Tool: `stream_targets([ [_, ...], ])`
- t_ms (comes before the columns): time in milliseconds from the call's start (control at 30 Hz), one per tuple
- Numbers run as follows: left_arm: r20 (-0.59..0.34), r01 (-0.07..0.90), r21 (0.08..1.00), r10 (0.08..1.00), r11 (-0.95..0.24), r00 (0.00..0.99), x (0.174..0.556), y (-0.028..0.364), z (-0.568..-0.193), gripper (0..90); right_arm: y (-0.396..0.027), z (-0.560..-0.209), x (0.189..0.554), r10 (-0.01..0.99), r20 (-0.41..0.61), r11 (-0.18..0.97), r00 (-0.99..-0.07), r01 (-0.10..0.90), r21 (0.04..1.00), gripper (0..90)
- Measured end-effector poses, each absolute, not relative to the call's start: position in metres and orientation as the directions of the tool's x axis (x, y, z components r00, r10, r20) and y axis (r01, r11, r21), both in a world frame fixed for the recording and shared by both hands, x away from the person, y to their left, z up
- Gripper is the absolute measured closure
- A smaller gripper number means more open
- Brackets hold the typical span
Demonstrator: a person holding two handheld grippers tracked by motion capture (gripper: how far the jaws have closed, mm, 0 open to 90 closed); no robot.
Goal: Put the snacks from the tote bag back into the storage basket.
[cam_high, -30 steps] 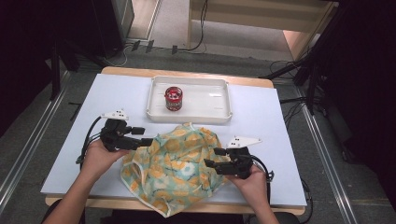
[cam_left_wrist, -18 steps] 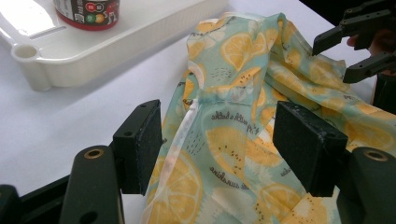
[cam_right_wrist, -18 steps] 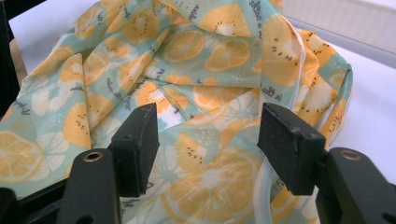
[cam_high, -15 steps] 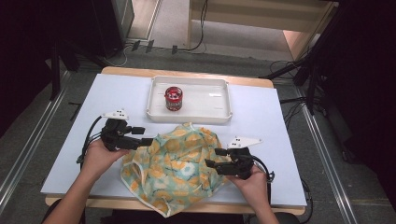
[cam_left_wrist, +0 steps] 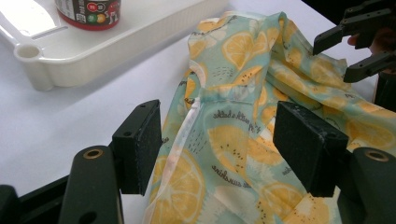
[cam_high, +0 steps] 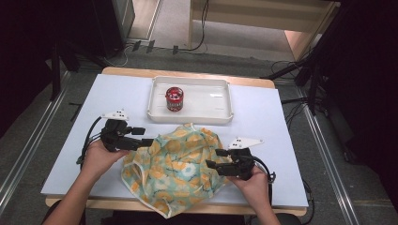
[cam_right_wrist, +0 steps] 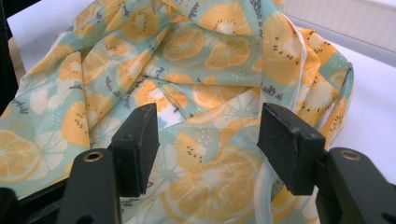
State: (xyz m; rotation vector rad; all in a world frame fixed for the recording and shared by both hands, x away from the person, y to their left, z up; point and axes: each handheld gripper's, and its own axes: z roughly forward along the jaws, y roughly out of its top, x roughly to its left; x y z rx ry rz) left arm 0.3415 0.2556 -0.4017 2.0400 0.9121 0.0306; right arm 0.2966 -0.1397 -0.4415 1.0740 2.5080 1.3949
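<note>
**High view: two grippers at a crumpled cloth**

High view showed the left gripper (cam_high: pixel 141 136) at the left edge of the lemon-print cloth (cam_high: pixel 180 164), jaws wide open, cloth between them but not pinched. The cloth lay near the front edge of the tabletop (cam_high: pixel 263 117). Behind it stood a white tray (cam_high: pixel 220 101) with a red can (cam_high: pixel 174 99). The right gripper (cam_high: pixel 216 158) also stood open over the cloth.

red can (cam_high: pixel 174 99) upright in white tray (cam_high: pixel 220 116); white table (cam_high: pixel 75 140)

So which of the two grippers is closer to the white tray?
The left gripper, at the cloth's tray-side edge; the right gripper sits nearer the person, farther from the tray.
</note>
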Motion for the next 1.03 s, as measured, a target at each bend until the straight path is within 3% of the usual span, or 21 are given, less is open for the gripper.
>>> stream_targets([
  [1033,-0.304,0.595,0.721,0.609,-0.355,0.732,0.3416,0.2550,-0.4034,32.4,-0.1390,-0.4422,0.2972,0.607,0.257,0.345,-0.752,0.541,0.767,38.9],
])
